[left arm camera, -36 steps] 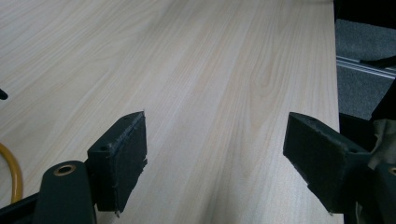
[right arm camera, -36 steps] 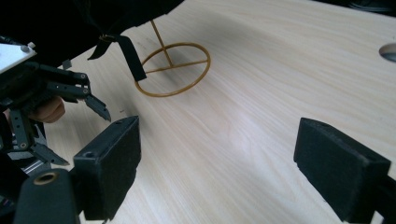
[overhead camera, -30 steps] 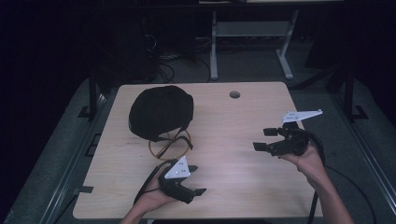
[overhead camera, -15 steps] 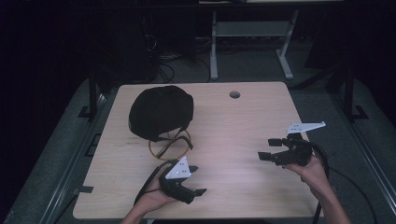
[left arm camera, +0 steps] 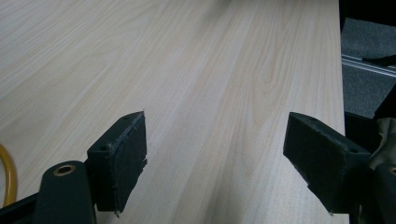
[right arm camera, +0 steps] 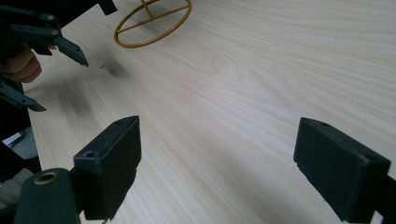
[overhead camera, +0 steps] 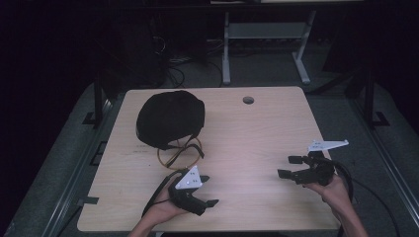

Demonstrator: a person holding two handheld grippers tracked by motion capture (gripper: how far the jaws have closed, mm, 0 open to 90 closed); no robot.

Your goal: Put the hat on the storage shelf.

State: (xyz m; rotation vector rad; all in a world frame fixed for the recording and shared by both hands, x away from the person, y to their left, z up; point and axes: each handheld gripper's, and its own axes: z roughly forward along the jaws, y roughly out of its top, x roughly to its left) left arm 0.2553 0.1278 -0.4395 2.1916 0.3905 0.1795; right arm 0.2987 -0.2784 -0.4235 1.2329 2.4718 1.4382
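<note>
The wooden table (overhead camera: 247, 138) is the largest item: a pale, light-grained top with a round cable hole (overhead camera: 248, 100) near its far edge.

A black helmet (overhead camera: 169, 117) rests dome-up on the far-left part of the table, well to the left of the cable hole. A yellow ring-shaped strap or wire loop (overhead camera: 180, 154) lies on the table just at the helmet's near side, touching or tucked under its rim; the exact joint cannot be made out. The same loop appears in the right gripper view (right arm camera: 153, 23) at the top, flat on the wood.

The left gripper (overhead camera: 210, 190) is held low over the table near its front edge, on the near side of the helmet and just short of the yellow loop. Its jaws stand wide apart with nothing between them; the left gripper view (left arm camera: 215, 154) shows bare wood in the gap.

The right gripper (overhead camera: 290, 167) is held near the table's right edge, well apart from the helmet, pointing toward the left. Its jaws are likewise spread wide and empty, as confirmed in the right gripper view (right arm camera: 217, 172).
</note>
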